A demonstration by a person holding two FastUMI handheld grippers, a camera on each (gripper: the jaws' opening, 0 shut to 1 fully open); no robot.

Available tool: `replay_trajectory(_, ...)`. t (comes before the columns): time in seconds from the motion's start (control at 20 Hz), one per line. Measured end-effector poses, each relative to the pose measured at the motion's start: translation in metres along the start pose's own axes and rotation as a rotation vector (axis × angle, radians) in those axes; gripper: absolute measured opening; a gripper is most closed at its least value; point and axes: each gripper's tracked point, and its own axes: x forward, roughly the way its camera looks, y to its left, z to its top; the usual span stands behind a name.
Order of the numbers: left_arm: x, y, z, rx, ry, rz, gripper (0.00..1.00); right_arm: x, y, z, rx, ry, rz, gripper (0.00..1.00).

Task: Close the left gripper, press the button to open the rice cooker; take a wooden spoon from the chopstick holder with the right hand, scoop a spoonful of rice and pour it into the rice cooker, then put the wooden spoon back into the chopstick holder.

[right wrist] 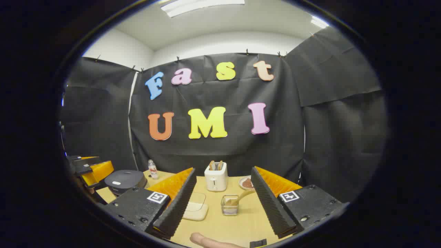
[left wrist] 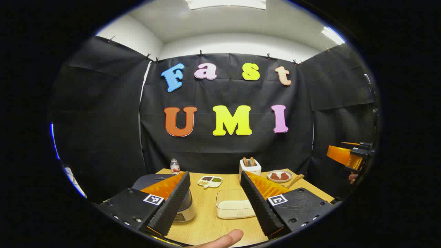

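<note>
Both grippers are held wide open, nothing gripped: left gripper [left wrist: 215,201], right gripper [right wrist: 220,198] | wooden spoon [right wrist: 241,197] is seen leaning in chopstick holder [right wrist: 229,205] | rice cooker [right wrist: 124,180] is seen shut, far left on table [right wrist: 224,225].

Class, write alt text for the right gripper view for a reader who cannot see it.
The open right gripper hovers over a wooden table, aimed at a clear chopstick holder with a wooden spoon leaning in it. A white toaster stands behind; the closed rice cooker sits far left.
</note>
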Motion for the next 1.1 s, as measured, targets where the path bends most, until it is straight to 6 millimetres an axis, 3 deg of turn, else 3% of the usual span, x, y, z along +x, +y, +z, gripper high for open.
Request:
replay_trajectory(0.2,0.000,0.008,0.001,-0.003,-0.013,0.016,0.94,0.000,-0.003,0.001,0.000,-0.012,0.000,0.96)
replay_trajectory(0.4,0.002,0.020,-0.001,0.006,-0.022,0.054,0.94,0.000,-0.005,-0.004,-0.001,-0.007,-0.002,1.00)
replay_trajectory(0.7,0.009,0.020,-0.006,0.019,-0.014,0.066,0.94,0.002,-0.015,-0.006,0.003,-0.016,-0.004,1.00)
replay_trajectory(0.75,0.008,0.020,-0.006,0.015,-0.013,0.069,0.94,0.002,-0.016,-0.006,0.002,-0.018,-0.005,0.96)
replay_trajectory(0.8,0.010,0.021,-0.007,0.011,-0.010,0.074,0.94,0.003,-0.018,-0.006,0.002,-0.020,-0.006,1.00)
replay_trajectory(1.1,0.022,0.036,-0.015,0.026,0.025,0.128,0.94,0.001,-0.029,-0.015,-0.012,-0.028,-0.010,0.96)
